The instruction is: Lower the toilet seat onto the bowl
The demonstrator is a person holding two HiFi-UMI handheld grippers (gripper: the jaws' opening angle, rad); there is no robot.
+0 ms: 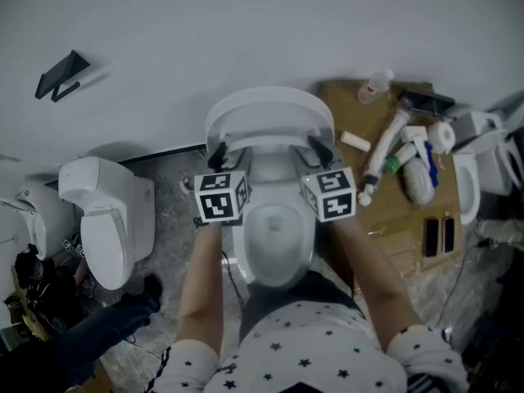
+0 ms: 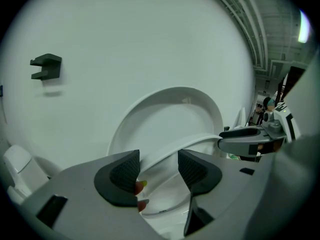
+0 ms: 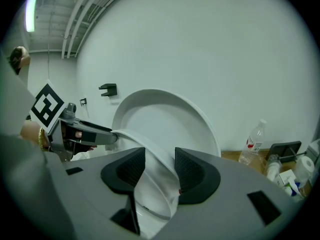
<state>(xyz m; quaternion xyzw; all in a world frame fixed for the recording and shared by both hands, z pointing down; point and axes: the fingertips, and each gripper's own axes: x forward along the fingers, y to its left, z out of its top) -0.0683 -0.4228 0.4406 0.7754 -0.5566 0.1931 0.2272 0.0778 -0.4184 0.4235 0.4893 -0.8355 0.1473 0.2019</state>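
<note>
Reaching forward from six o'clock in the head view, two bare forearms [image 1: 201, 285] flank the white ceramic toilet bowl [image 1: 274, 236]. The left gripper [image 1: 218, 155] at ten o'clock and the right gripper [image 1: 321, 150] at two o'clock tilt downward. Each gapes wide and straddles the rim of the white plastic toilet seat [image 2: 200, 140], unclamped, low over the bowl. At twelve o'clock, the white oval lid [image 1: 270, 105] stands upright.

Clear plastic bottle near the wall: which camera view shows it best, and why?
The right gripper view: the clear plastic bottle stands side-on, cap and red label visible. The head view shows it small, from above, at the cardboard's edge. The left gripper view misses it.
</note>
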